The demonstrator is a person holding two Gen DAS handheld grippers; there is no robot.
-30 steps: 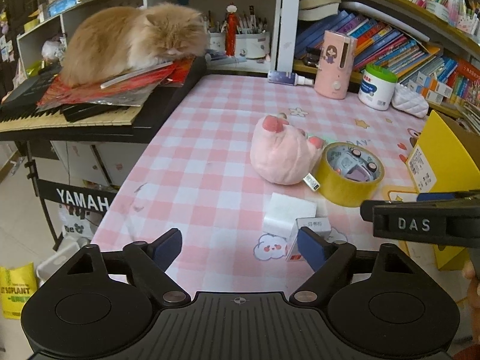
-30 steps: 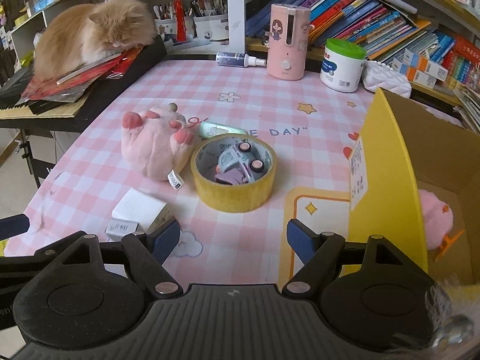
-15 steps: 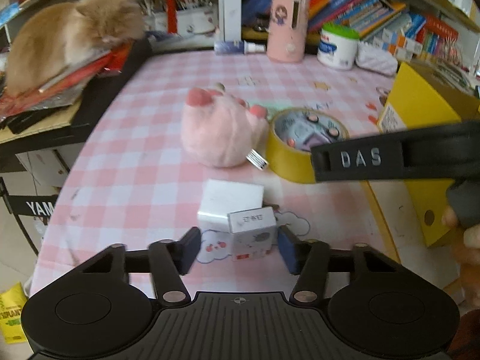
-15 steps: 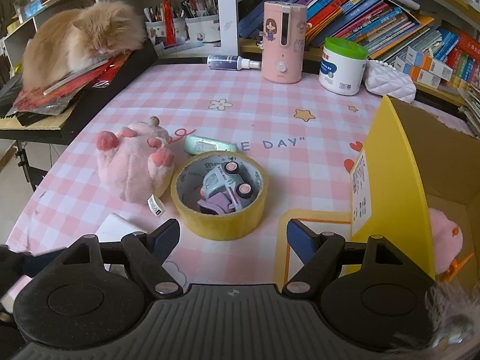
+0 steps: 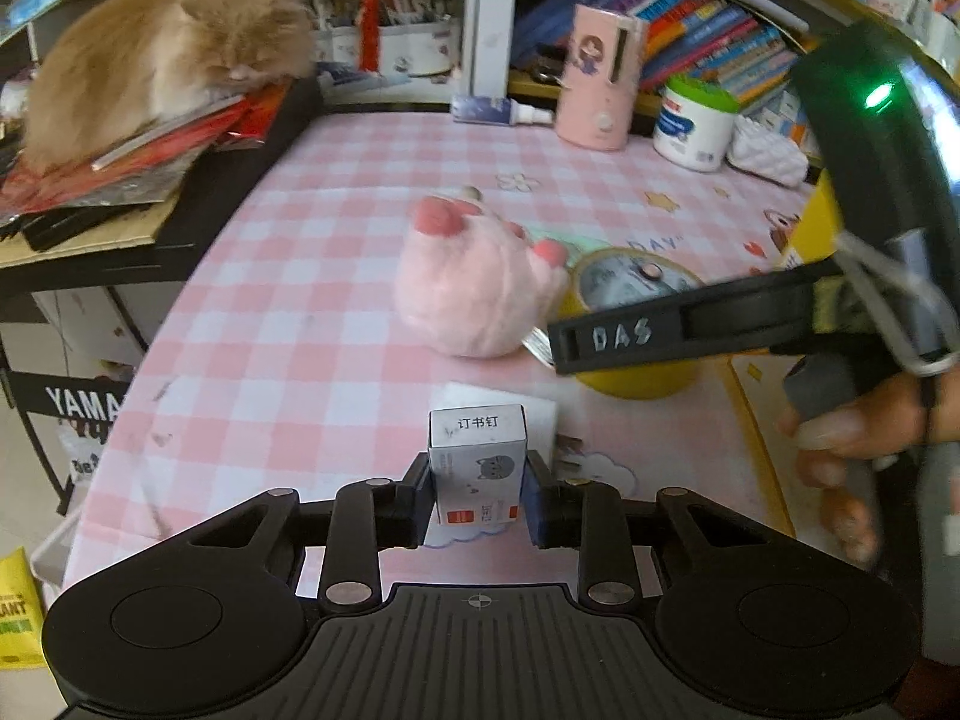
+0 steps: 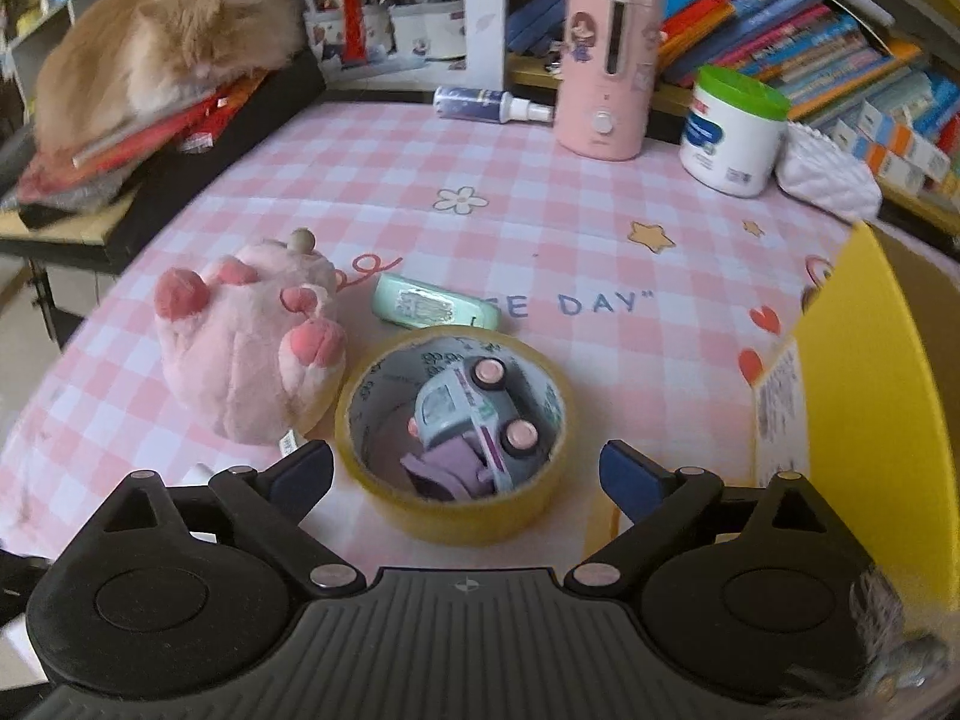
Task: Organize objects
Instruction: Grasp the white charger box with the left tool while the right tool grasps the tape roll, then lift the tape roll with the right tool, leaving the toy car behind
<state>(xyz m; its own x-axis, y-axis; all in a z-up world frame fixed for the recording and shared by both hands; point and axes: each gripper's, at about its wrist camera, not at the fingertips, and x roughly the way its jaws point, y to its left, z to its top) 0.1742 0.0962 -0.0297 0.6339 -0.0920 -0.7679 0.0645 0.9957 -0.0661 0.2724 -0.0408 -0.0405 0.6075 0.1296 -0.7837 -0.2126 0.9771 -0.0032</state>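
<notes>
So far little is sorted: the small white cardboard staple box [image 5: 478,461] stands near the front edge of the pink checked tablecloth [image 5: 288,324], clamped between the left gripper [image 5: 478,495] pads. The right gripper [image 6: 465,471], jaws opening, straddles the yellow tape roll [image 6: 456,516] holding a toy car [image 6: 474,414]. Pink plush [image 6: 252,348] and mint case [image 6: 435,307] remain out; the yellow cardboard box [image 6: 864,420] waits at the right edge.

Staple box [image 5: 477,462]: matt printed cardboard. Plush paw [image 6: 249,348]: fuzzy pink fabric. Tape roll [image 6: 453,438]: glossy yellow plastic film, printed core inside. Toy car [image 6: 474,414]: smooth shiny plastic. Tablecloth [image 6: 540,228]: smooth checked pink cloth or vinyl, can't tell. Yellow box [image 6: 864,396]: matt cardboard. Left gripper [image 5: 477,495]: matt black plastic, metal screws.
</notes>
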